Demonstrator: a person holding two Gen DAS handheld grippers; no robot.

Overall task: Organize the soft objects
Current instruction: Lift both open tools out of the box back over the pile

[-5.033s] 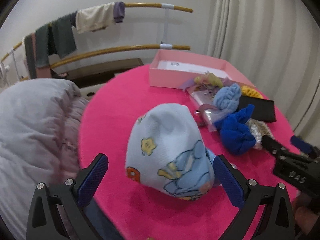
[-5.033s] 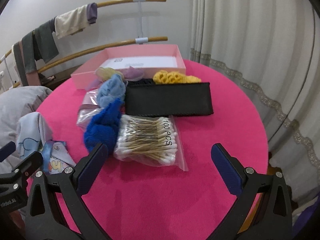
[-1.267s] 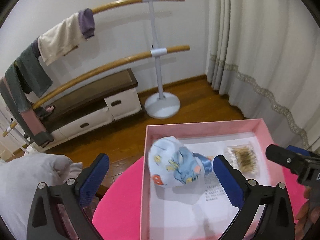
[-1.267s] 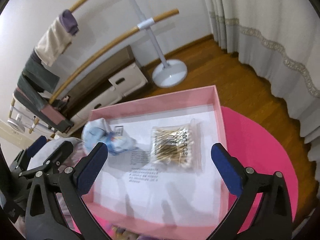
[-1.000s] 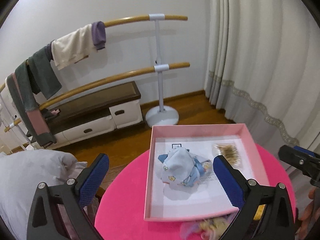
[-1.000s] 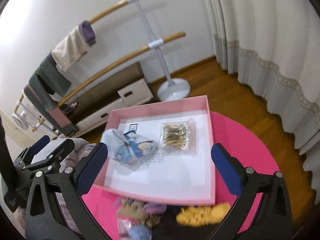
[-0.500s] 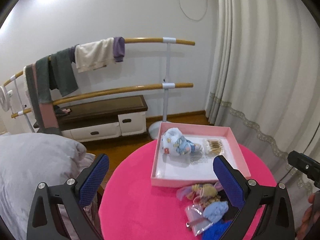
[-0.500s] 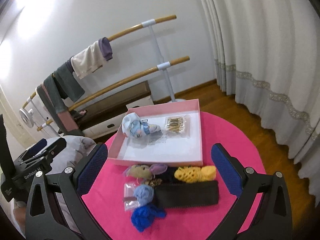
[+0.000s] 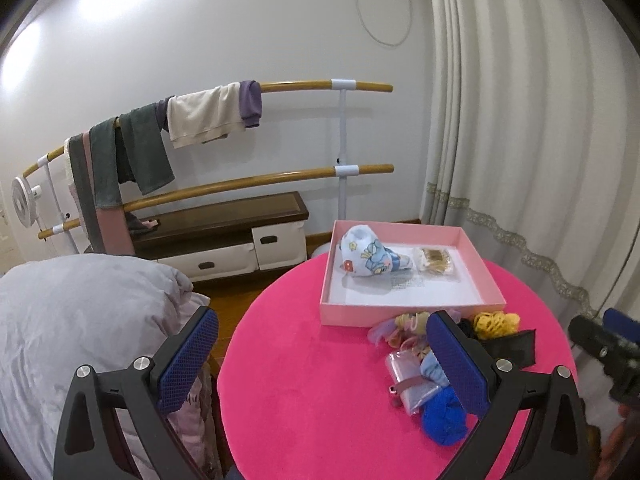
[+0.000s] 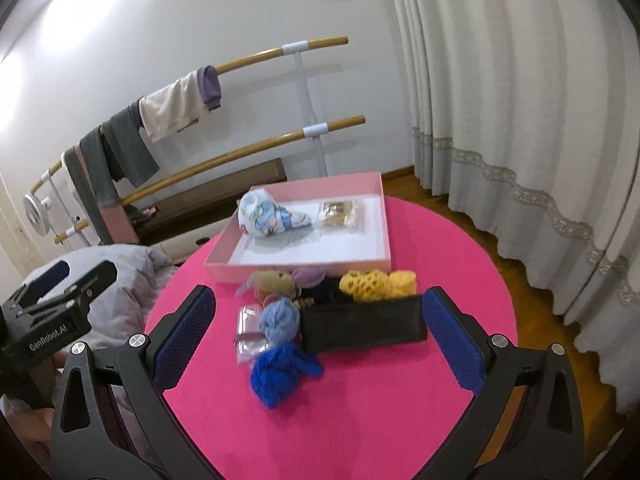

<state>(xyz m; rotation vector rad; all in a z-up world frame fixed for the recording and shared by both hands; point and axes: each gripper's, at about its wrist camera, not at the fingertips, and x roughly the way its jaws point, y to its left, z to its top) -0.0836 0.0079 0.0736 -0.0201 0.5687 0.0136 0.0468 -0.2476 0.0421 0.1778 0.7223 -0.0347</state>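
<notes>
Both tongs, left tongs and right tongs, are held apart and empty. Beside the pink box on the bench, the blue yarn ball is judged light and squashy; its bulging middle should be pinched.

My grippers are black frames with silver screws; the fingers wear blue mesh pads. "GenRobot.AI" marks my left gripper.
</notes>
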